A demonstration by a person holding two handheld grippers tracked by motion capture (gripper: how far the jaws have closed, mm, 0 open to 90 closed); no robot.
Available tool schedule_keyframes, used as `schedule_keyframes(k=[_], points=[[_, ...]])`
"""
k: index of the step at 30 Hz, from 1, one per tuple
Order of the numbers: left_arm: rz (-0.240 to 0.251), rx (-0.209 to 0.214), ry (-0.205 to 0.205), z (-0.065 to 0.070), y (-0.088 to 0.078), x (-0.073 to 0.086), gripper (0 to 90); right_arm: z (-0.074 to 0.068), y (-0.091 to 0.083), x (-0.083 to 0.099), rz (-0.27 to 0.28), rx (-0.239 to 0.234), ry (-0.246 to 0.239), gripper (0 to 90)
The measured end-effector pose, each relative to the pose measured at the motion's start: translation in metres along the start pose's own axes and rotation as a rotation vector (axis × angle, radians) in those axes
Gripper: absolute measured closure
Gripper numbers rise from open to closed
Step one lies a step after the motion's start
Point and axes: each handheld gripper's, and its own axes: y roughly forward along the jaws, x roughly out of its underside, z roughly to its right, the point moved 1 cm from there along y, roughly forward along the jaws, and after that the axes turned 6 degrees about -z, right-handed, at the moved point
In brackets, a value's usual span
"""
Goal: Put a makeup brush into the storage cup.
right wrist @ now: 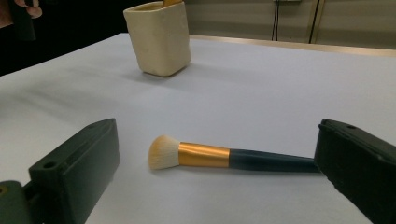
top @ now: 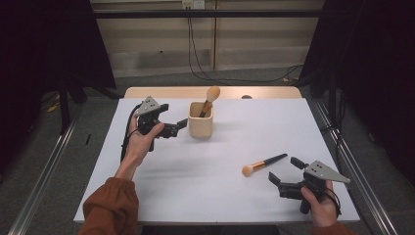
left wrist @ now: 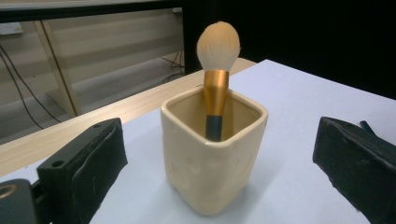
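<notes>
A cream square cup point(top: 200, 122) stands on the white table, with a makeup brush point(top: 211, 95) upright in it, bristle head up. My left gripper point(top: 173, 117) is just left of the cup, open, with nothing between its jaws. In the left gripper view the cup point(left wrist: 210, 163) and its brush point(left wrist: 217, 51) sit ahead between the spread jaws of the gripper point(left wrist: 219, 140). A second brush point(top: 264, 164) with a gold ferrule lies flat at the right front. My right gripper point(top: 286, 170) is open just behind it. The right gripper view has this brush point(right wrist: 219, 156) lying across its open gripper point(right wrist: 217, 140), the cup point(right wrist: 159, 39) farther off.
The white tabletop point(top: 205, 181) has a wooden strip point(top: 161, 92) along its far edge, with a small dark object point(top: 246, 97) on it. Metal rails point(top: 44, 181) run along the floor on both sides. Cables point(top: 205, 73) trail on the floor behind.
</notes>
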Motion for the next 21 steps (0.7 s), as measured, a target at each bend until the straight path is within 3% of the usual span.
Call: schedule_keyframes(k=[4,11,13,19,21], points=[[0.004,-0.008,-0.001,0.0,-0.006,0.005,2.6,0.0,0.0,0.0,0.0,0.001,-0.002,0.2],[0.012,0.028,-0.018,0.006,-0.014,0.011,2.4,0.0,0.0,0.0,0.0,0.001,-0.003,0.1],[0.019,0.022,0.0,0.008,-0.017,0.016,2.4,0.0,0.0,0.0,0.002,0.003,0.0,0.1],[0.016,0.016,-0.034,0.01,-0.029,0.032,3.3,0.0,0.0,0.0,0.002,0.004,0.003,0.1],[0.021,0.0,-0.026,0.011,-0.034,0.036,3.3,0.001,0.0,0.0,0.002,0.005,0.003,0.1]])
